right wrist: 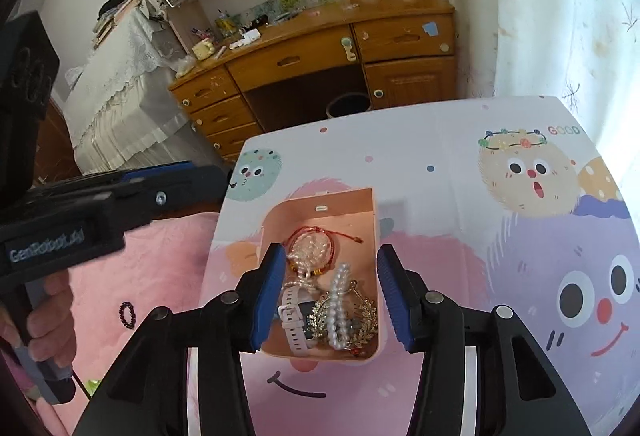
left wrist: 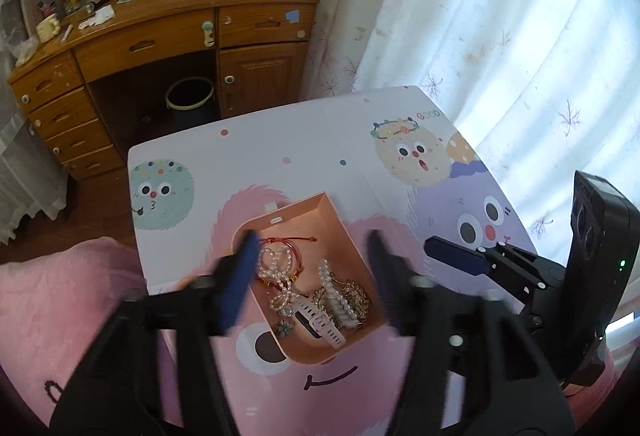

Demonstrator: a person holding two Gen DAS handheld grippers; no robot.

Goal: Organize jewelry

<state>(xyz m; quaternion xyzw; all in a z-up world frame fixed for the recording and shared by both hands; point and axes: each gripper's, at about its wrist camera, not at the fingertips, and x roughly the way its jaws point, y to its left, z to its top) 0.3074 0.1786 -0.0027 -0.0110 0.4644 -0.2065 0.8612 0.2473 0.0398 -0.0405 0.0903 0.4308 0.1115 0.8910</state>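
Shallow peach cardboard box [right wrist: 320, 212] on the cartoon-printed table mat [right wrist: 460, 196], holding a red cord bracelet [right wrist: 316, 236], pearl strands and a white watch [left wrist: 320, 322]. Left gripper [left wrist: 312, 268], blurred, apparently released; right gripper [right wrist: 328, 292] released, empty, above the box.

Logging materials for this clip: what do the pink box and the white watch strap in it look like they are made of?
The pink box: probably matte card or paperboard, judging by its thin flat walls, dull peach-pink surface and folded-looking corners. The white watch strap: likely silicone or soft rubber, smooth and faintly glossy, curving limply, with a row of punched holes.
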